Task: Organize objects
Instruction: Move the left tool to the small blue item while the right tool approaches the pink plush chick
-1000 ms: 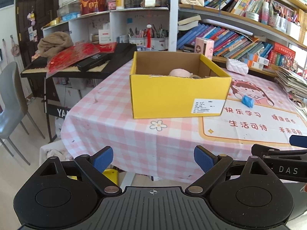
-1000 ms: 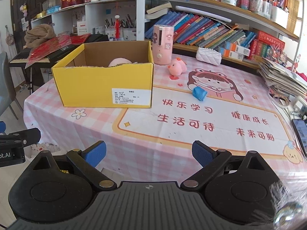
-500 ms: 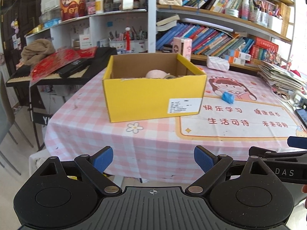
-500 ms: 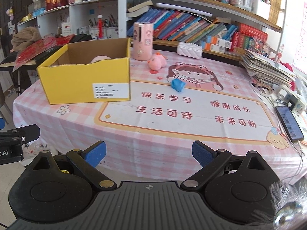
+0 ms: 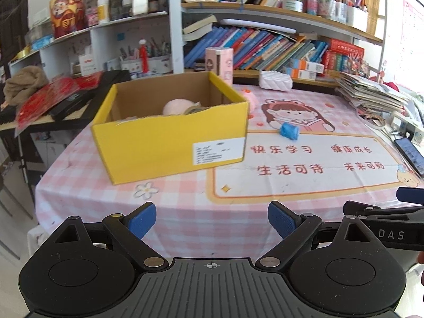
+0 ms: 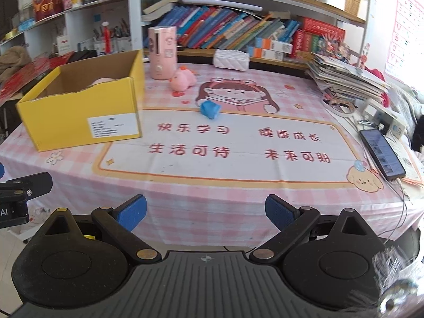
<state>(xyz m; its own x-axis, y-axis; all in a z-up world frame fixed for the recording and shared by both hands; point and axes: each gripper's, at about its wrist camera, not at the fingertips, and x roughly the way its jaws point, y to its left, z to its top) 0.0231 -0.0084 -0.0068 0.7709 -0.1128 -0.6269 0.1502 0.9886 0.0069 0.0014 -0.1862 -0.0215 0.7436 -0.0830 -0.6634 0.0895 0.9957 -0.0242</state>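
Partly done, judging by the yellow cardboard box (image 5: pixel 169 143) (something pink inside): blue toy (image 6: pixel 210 109) and pink pig toy (image 6: pixel 182 79) remain on the bench (image 6: pixel 238 190); left gripper (image 5: pixel 211 218) and right gripper (image 6: pixel 205 213) fingers released, empty.

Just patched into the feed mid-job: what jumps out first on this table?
The open yellow cardboard box on the left of the pink checked tablecloth dominates, with something pale pink inside. To its right lie a small blue cylinder-shaped toy on the cartoon-girl mat and a pink plush pig beside a tall pink cylinder. Both grippers hover open, empty.
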